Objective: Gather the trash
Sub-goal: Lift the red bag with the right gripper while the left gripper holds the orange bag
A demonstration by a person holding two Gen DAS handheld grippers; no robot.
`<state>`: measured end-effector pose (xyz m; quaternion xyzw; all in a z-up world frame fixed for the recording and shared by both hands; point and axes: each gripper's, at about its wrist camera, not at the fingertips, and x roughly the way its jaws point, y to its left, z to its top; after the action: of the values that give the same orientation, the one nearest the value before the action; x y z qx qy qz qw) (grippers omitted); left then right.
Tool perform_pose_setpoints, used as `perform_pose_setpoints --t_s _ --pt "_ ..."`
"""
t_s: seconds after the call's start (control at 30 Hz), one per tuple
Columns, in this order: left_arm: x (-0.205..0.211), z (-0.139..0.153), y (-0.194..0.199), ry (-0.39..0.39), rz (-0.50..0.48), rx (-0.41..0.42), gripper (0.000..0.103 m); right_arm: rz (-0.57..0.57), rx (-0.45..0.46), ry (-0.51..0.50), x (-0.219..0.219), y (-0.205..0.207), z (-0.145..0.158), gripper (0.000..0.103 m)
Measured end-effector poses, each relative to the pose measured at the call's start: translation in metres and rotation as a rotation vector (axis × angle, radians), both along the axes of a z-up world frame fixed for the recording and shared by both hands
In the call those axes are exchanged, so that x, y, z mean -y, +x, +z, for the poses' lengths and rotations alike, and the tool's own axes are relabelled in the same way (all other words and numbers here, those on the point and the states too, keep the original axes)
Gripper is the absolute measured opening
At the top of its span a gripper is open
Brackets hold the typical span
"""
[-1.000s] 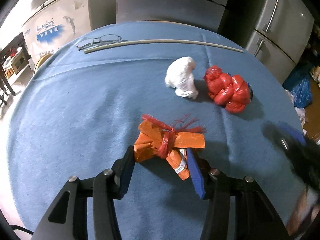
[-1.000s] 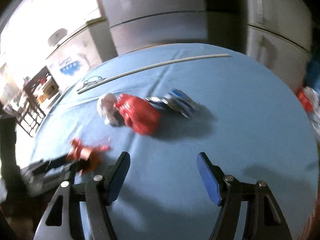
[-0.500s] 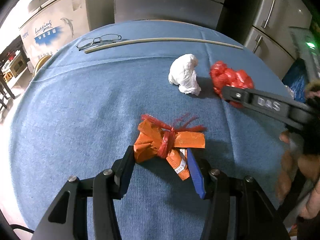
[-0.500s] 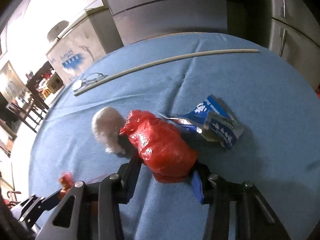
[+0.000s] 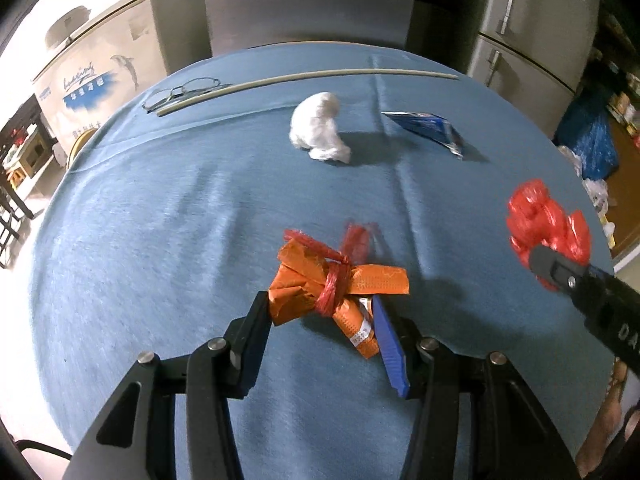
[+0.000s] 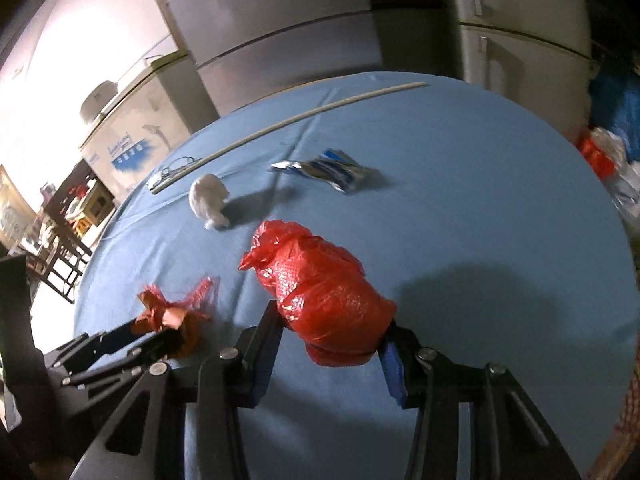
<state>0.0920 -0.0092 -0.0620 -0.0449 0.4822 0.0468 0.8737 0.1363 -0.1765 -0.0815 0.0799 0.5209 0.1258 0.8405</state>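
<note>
Trash, two of four pieces gripped for removal: left tongs [image 5: 320, 330] pinching orange wrapper [image 5: 334, 290], right tongs [image 6: 330, 338] pinching red bag [image 6: 320, 292] above desk [image 6: 480, 200]; white wad [image 5: 318, 126] and blue packet [image 5: 430, 126] lie well beyond both.

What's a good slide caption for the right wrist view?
Right gripper clamps a red plastic bag above the blue tablecloth; white wad and blue wrapper remain.
</note>
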Motion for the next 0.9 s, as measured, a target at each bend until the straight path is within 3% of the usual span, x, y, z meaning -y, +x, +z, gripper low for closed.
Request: perform_pose_setpoints --t_s 0.4,0.9 --pt "0.028 0.005 -0.021 0.022 -0.059 0.005 0.052 -0.085 0.021 -0.025 0.031 -0.056 0.011 0.049" --pt "0.039 0.006 -0.031 0.04 -0.096 -0.002 0.052 -0.105 0.021 -0.018 0.038 -0.063 0.011 0.049"
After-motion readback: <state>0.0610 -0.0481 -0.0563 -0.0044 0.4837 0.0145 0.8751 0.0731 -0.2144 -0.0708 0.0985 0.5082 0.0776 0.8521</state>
